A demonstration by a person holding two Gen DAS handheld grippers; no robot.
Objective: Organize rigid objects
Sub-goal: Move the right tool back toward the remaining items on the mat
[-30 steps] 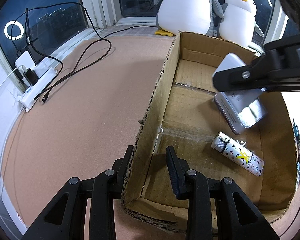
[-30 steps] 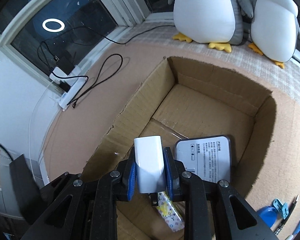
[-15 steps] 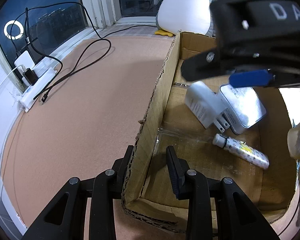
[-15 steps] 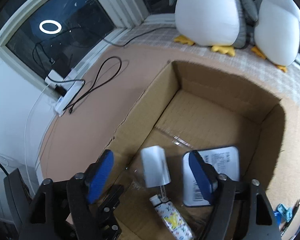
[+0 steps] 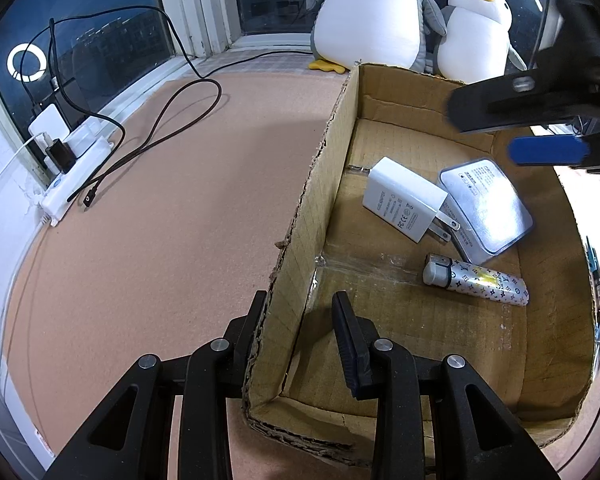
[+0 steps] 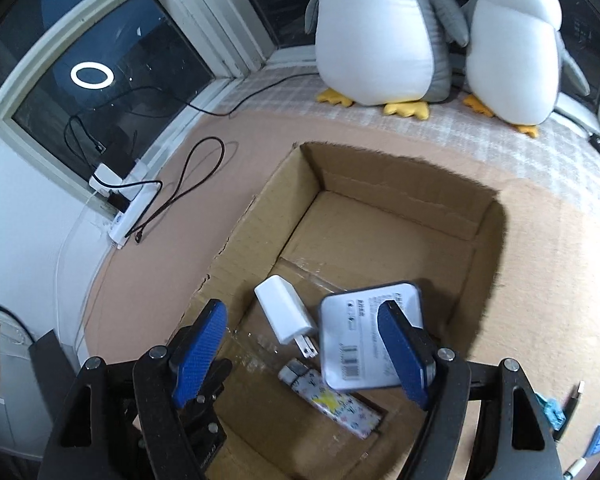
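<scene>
**Open box, three items, two hand-held grippers**

- Brown corrugated cardboard box (image 5: 380, 364), top open, standing on a pinkish-brown cork-textured surface (image 5: 160, 220).
- White rectangular plug-in charger (image 5: 402, 199), lying flat on the box floor, prongs pointing towards and just beside the next item.
- Silver-grey flat rounded-corner power bank (image 5: 486, 210), lying label side up on the box floor, right of the charger.
- Cylindrical lighter with a patterned white sleeve and grey cap (image 5: 474, 279), lying on its side on the box floor, nearer the camera than the other two.
- Left hand-held gripper (image 5: 300, 332), black: its fingers straddle the box's left wall near the close corner, one outside against the cardboard, one inside; whether it is clamped on the wall cannot be told.
- Right hand-held gripper (image 6: 300, 356), blue-padded: spread wide and holding nothing, hanging above the box over the charger and power bank.
- Two white-and-grey plush penguins (image 6: 380, 32) on the window ledge behind the box.
- White power strip (image 5: 74, 174) with black cables by the window, well apart from the box.
</scene>
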